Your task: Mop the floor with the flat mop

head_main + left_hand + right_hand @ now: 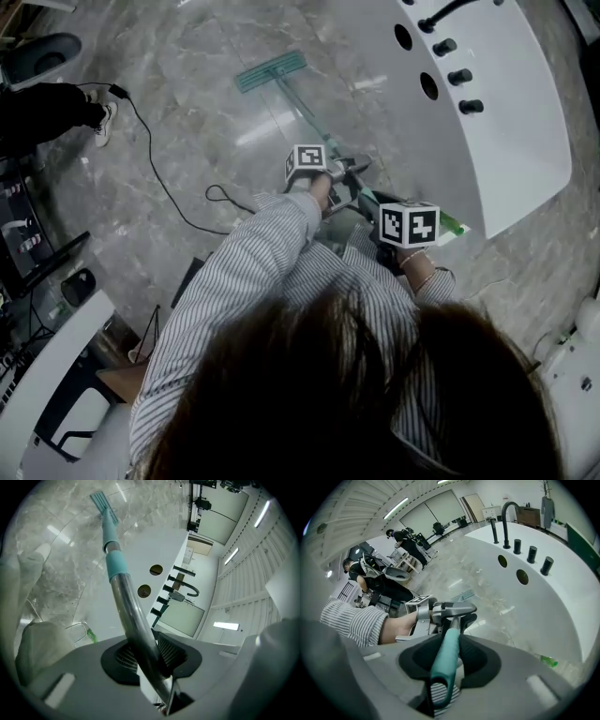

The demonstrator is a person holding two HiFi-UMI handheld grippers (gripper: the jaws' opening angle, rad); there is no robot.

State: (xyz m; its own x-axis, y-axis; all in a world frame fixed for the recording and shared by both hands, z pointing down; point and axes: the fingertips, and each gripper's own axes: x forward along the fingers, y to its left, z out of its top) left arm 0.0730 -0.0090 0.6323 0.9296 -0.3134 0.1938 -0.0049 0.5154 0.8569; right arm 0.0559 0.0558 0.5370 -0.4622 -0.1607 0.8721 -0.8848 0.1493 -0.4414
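A black cable point(159, 178) trails over the marble floor point(206, 103) at the left. The flat mop point(272, 71) has its head down on that floor, well ahead of the person, and its shaft runs straight back to both hands. The left hand-held gripper point(147, 654) is closed round the metal shaft and is the one nearer the head. The right hand-held gripper point(449, 656) is clamped on the teal end grip behind it. The mop's long axis points away from both, so the next stroke probably goes along it. The head appears close to the white tub point(511, 141), though glare obscures the gap.
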